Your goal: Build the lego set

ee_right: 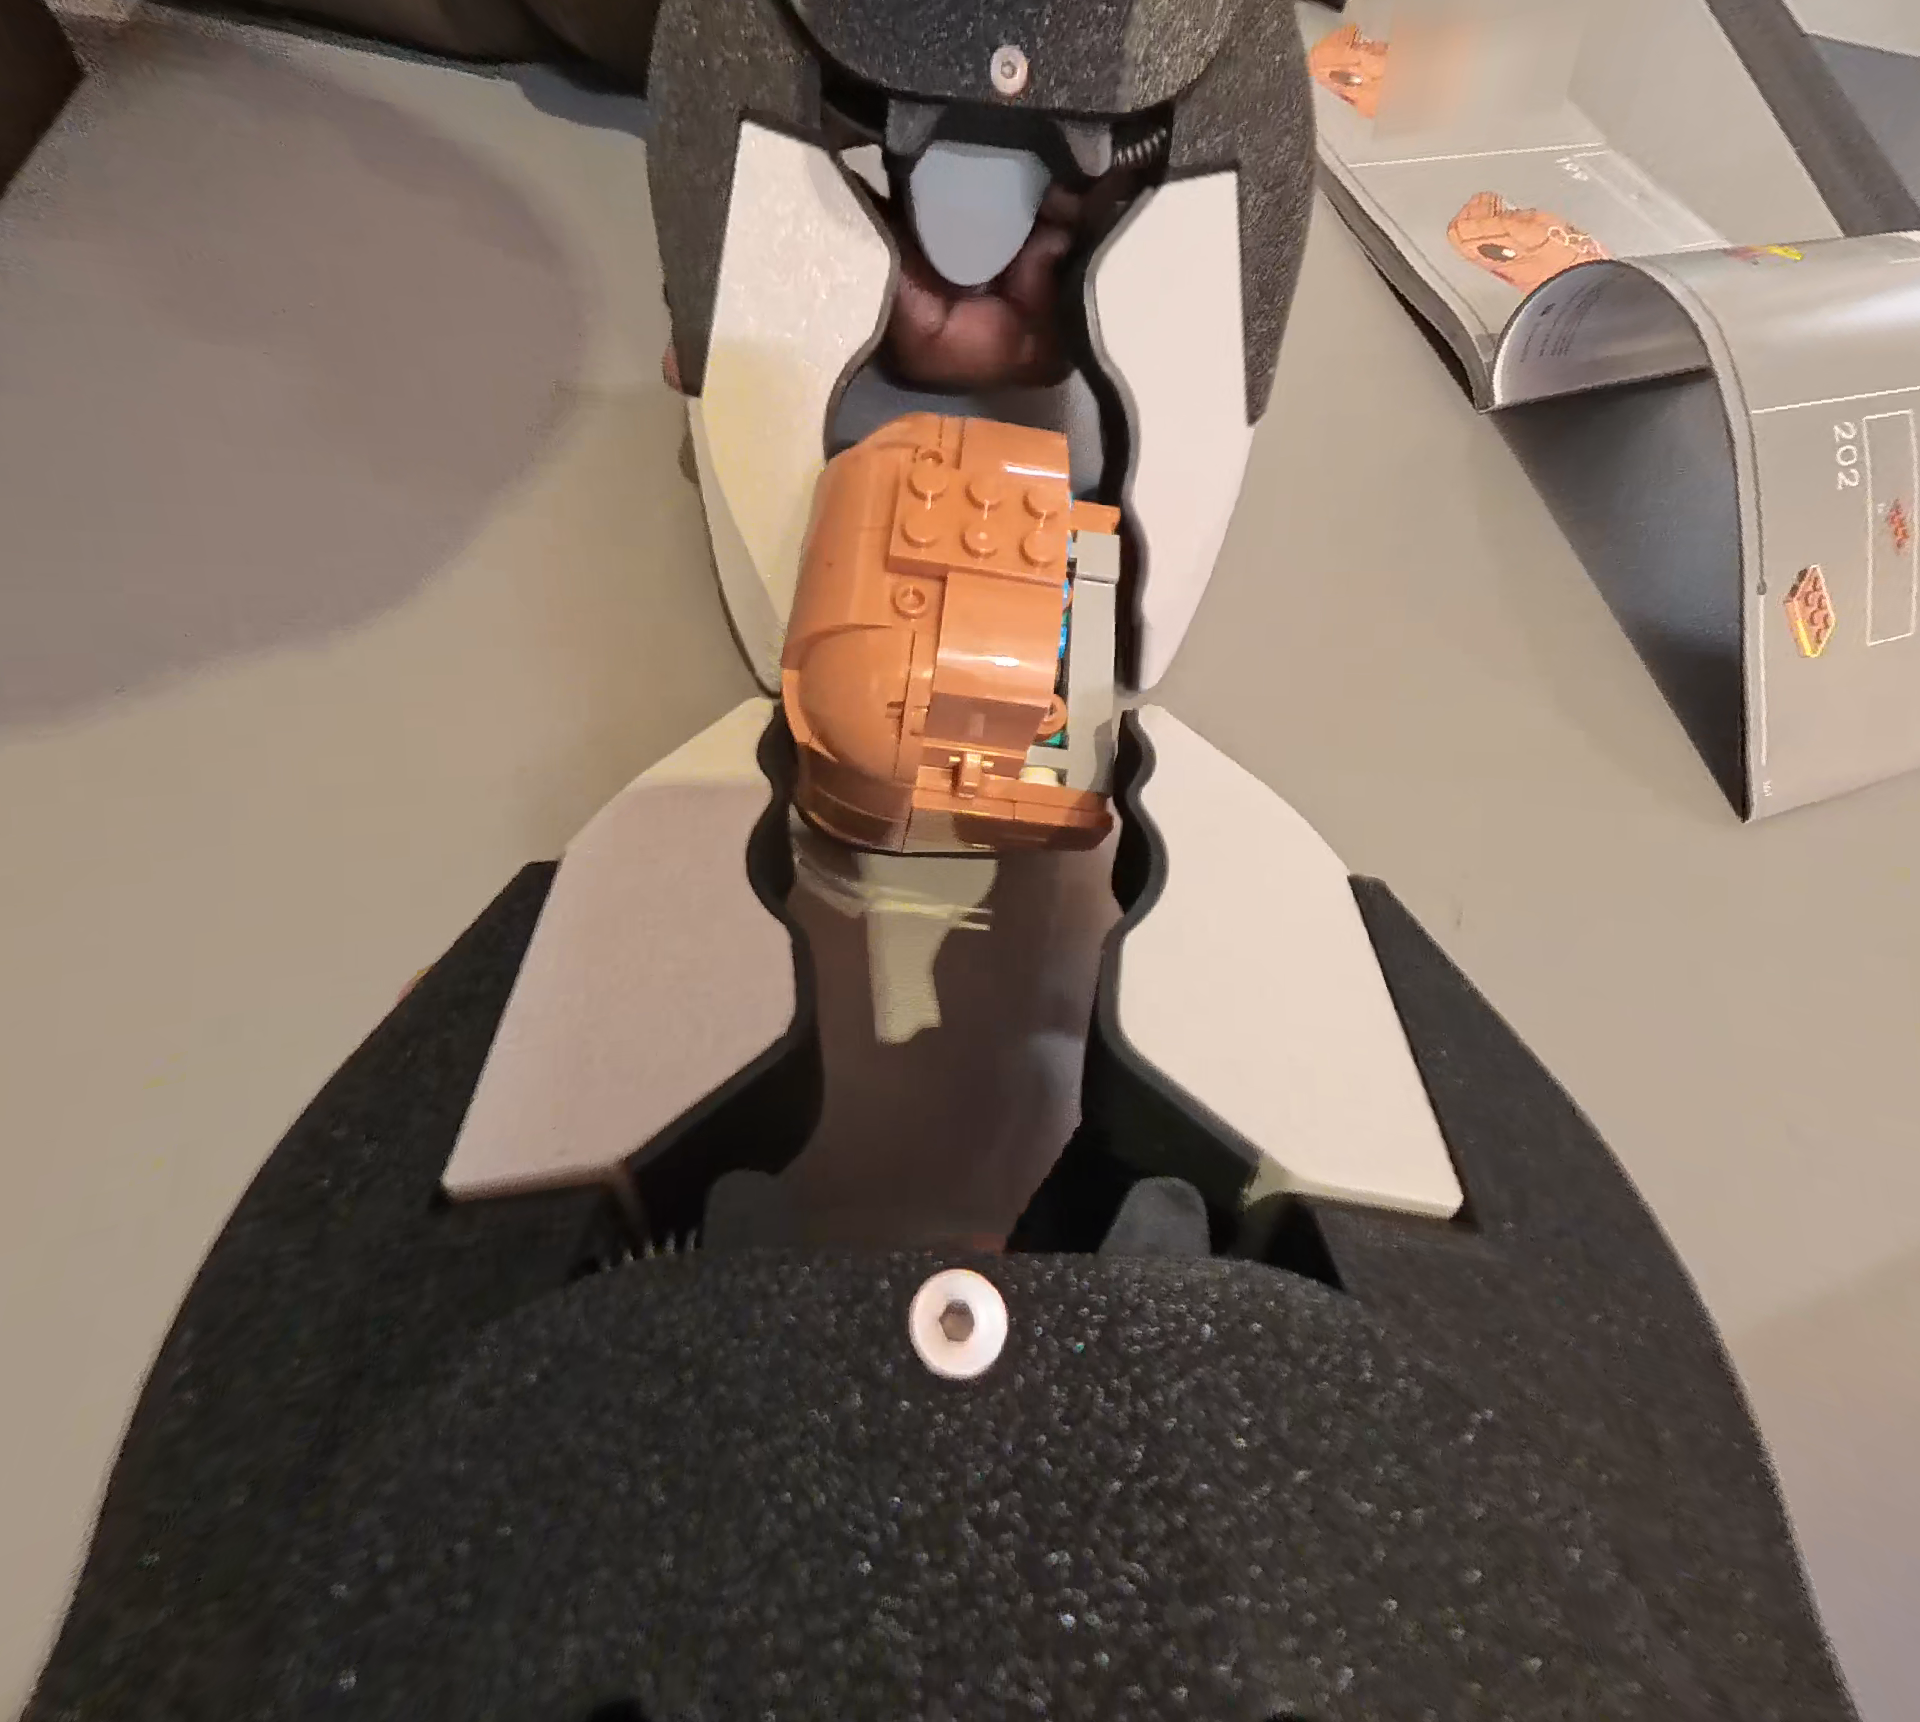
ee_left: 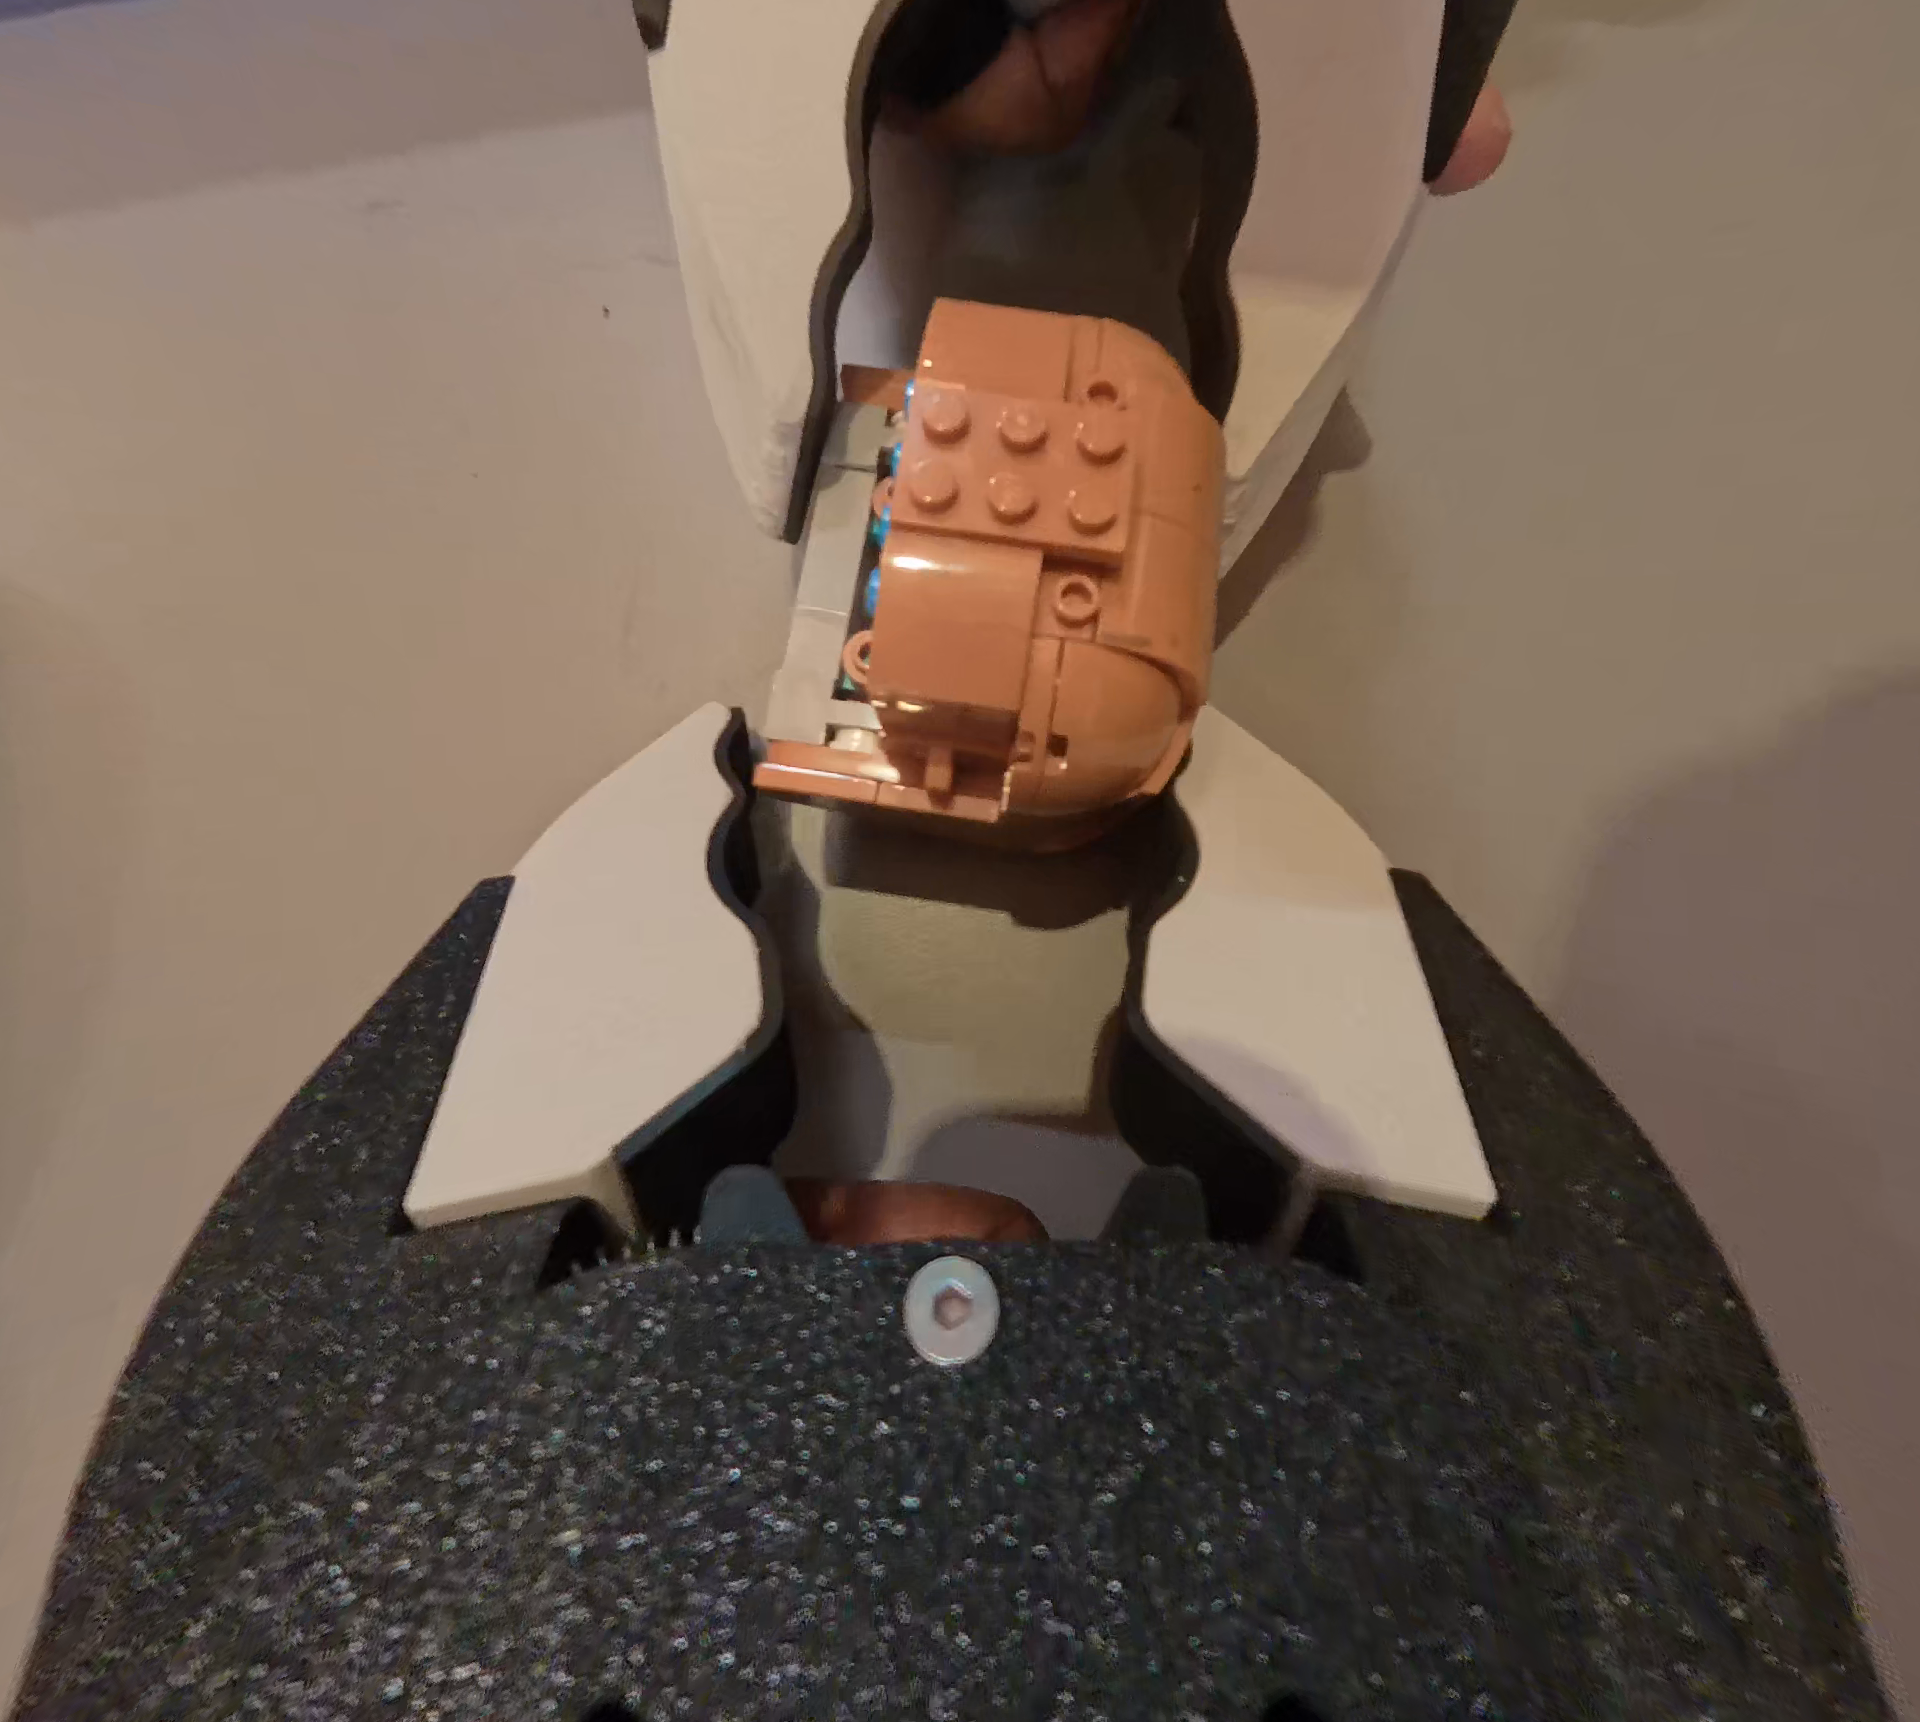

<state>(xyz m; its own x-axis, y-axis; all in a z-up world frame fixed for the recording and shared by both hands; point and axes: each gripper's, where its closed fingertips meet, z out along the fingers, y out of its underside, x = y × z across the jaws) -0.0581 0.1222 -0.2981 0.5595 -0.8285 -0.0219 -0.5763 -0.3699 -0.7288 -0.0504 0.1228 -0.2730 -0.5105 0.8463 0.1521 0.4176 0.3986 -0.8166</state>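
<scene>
Between both tongs (ee_left: 966,737) (ee_right: 940,737), the tan lego assembly (ee_left: 1023,571).

The lego build (ee_left: 1029,571) is all orange-tan with a bit of teal and grey peeking out the side. Grippers (ee_right: 940,737) have white fingers (ee_right: 634,976) on speckled black bodies, and the booklet (ee_right: 1621,301) looks grey, I think.

Each camera sits on the back of its own gripper and looks forward and down along the two fingers, very near to the grey table (ee_left: 312,529). The two views face each other. Both share the brown lego model (ee_left: 1029,571) in the middle, and each view also shows the opposite gripper behind it. Only the right wrist view reaches the instruction booklet (ee_right: 1621,238) at its upper right.
</scene>
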